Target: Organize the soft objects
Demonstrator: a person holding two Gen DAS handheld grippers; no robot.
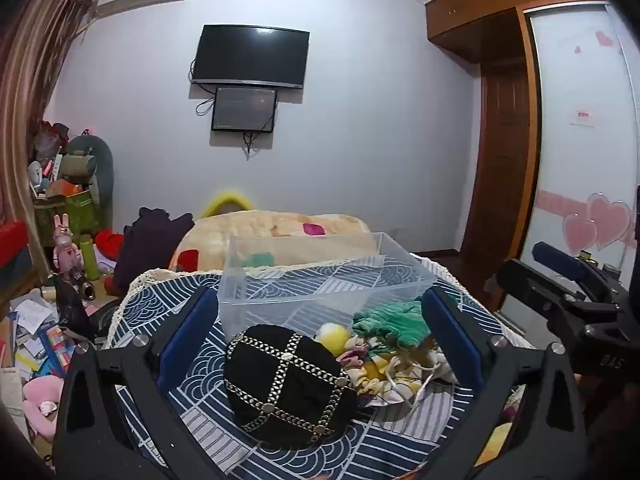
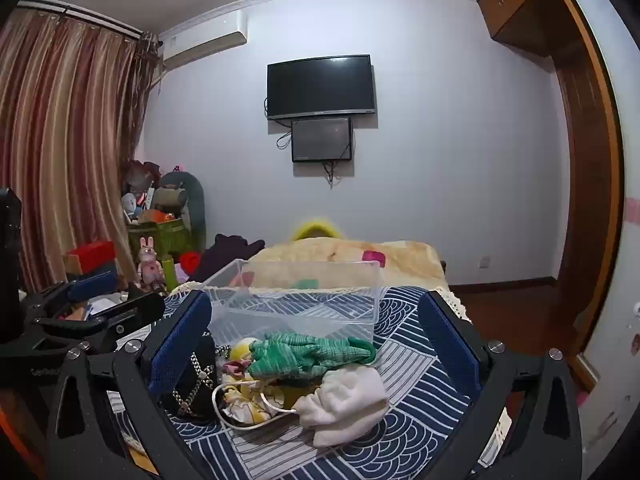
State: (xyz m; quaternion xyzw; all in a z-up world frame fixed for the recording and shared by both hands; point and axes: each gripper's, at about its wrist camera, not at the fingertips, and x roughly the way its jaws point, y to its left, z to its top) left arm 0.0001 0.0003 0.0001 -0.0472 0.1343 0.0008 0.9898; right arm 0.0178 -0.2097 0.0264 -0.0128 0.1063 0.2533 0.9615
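Both the left gripper (image 1: 320, 320) and right gripper (image 2: 316, 332) are spread wide, holding nothing. A black chain-trimmed hat (image 1: 290, 384), green knitted cloth (image 2: 308, 354) and white cloth pouch (image 2: 344, 404) lie just before the clear plastic bin (image 2: 296, 304).

Black studded hat (image 1: 290, 386), green cloth (image 2: 308, 354) and white cloth (image 2: 346, 404) lie heaped before a seemingly empty clear bin (image 2: 296, 300).

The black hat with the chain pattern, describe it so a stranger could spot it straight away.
Find the clear plastic bin on the blue patterned cloth. In front of it lies a pile of soft things; the black hat sits at its left end. It alone is dark, domed and crossed by studded silver chains.
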